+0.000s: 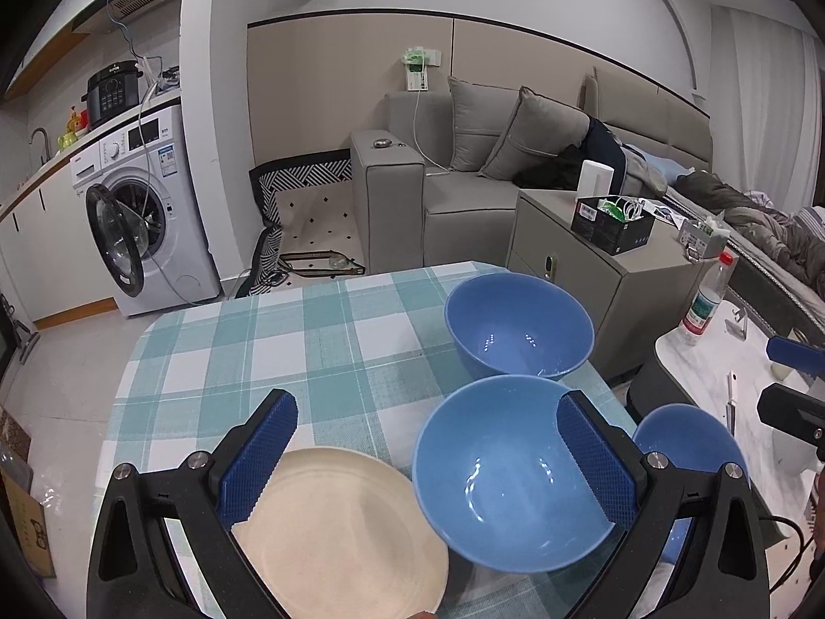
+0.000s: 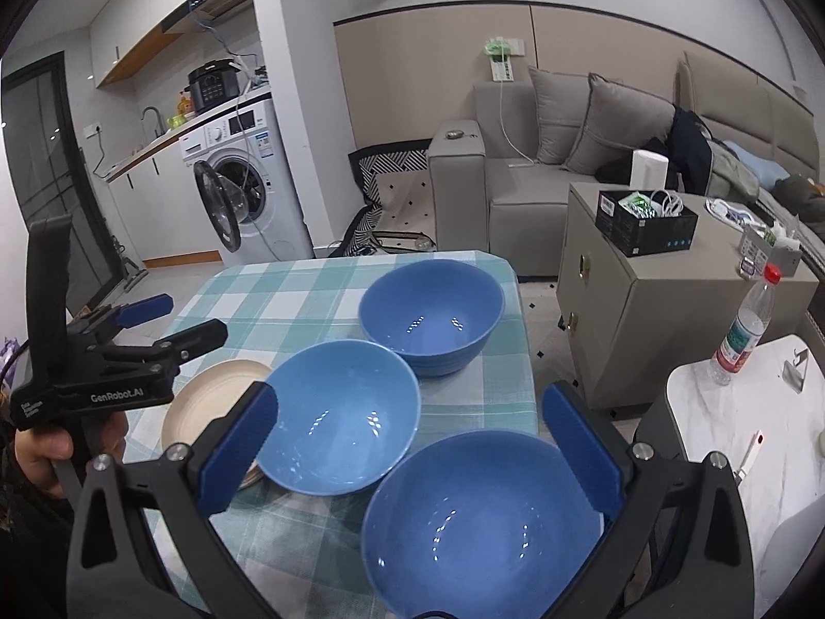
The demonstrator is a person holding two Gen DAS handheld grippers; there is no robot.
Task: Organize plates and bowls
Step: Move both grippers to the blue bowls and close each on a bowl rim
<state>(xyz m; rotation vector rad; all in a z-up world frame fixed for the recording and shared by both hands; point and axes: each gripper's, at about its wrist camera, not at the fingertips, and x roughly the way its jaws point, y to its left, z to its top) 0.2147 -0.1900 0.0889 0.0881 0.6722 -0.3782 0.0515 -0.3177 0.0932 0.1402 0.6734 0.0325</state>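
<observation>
Three blue bowls and a cream plate sit on a table with a checked green cloth [image 1: 289, 340]. In the left wrist view my left gripper [image 1: 428, 443] is open above the cream plate [image 1: 340, 531] and the middle blue bowl [image 1: 510, 474]. A far blue bowl [image 1: 518, 327] stands behind, and a third bowl [image 1: 686, 443] shows at right. In the right wrist view my right gripper [image 2: 407, 443] is open, its fingers either side of the near blue bowl [image 2: 479, 521]. The middle bowl [image 2: 337, 415], far bowl [image 2: 430, 314], plate [image 2: 211, 402] and left gripper [image 2: 180, 320] show there too.
A white side table [image 2: 758, 443] at right carries a water bottle [image 2: 745, 327]. A grey cabinet [image 2: 665, 320] with a black box [image 2: 647, 224] stands behind. A sofa [image 1: 464, 175] and washing machine [image 1: 144, 216] are further back.
</observation>
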